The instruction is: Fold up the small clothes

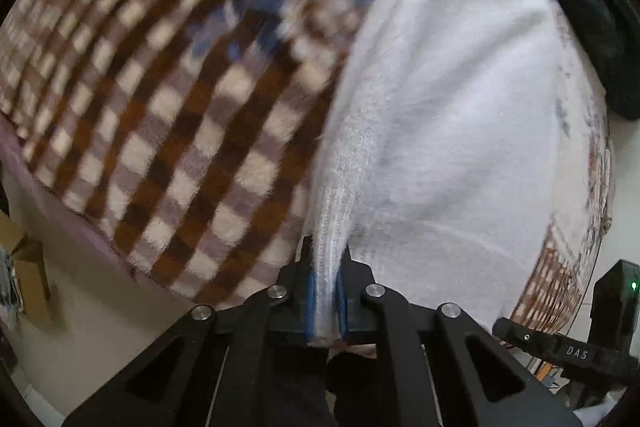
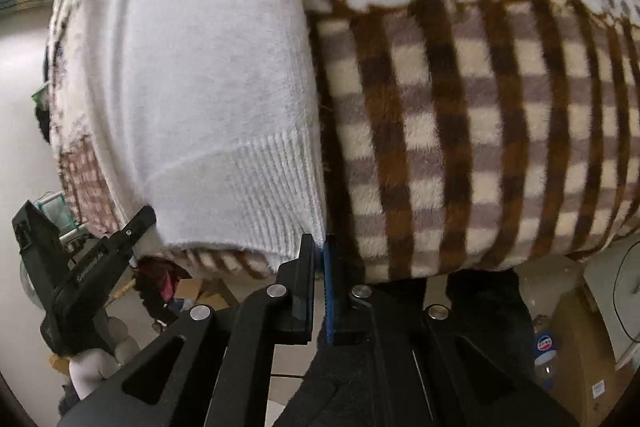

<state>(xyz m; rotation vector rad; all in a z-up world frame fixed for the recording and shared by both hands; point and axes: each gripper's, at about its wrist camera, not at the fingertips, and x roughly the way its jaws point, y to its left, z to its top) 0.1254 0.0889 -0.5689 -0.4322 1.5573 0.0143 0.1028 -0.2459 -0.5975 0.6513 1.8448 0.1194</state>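
Observation:
A white knitted garment [image 1: 460, 107] lies spread on a brown-and-cream checked blanket [image 1: 180, 127]. My left gripper [image 1: 326, 255] is shut on its ribbed hem, and the white rib runs up between the blue pads. In the right wrist view the same garment [image 2: 192, 67] lies to the left. My right gripper [image 2: 319, 247] is shut on the right corner of the ribbed hem [image 2: 260, 195], just at the fingertips. The left gripper [image 2: 142, 223] shows there at the hem's other end, held by a gloved hand [image 2: 92, 367]. Both grippers point steeply down at the near edge.
The checked blanket [image 2: 480, 147] covers a bed whose near edge drops to a pale floor. A dark teal cloth [image 1: 580, 7] lies beyond the garment. A cardboard box [image 1: 24, 255] stands on the floor at left, and a plastic bottle [image 2: 546, 351] at right.

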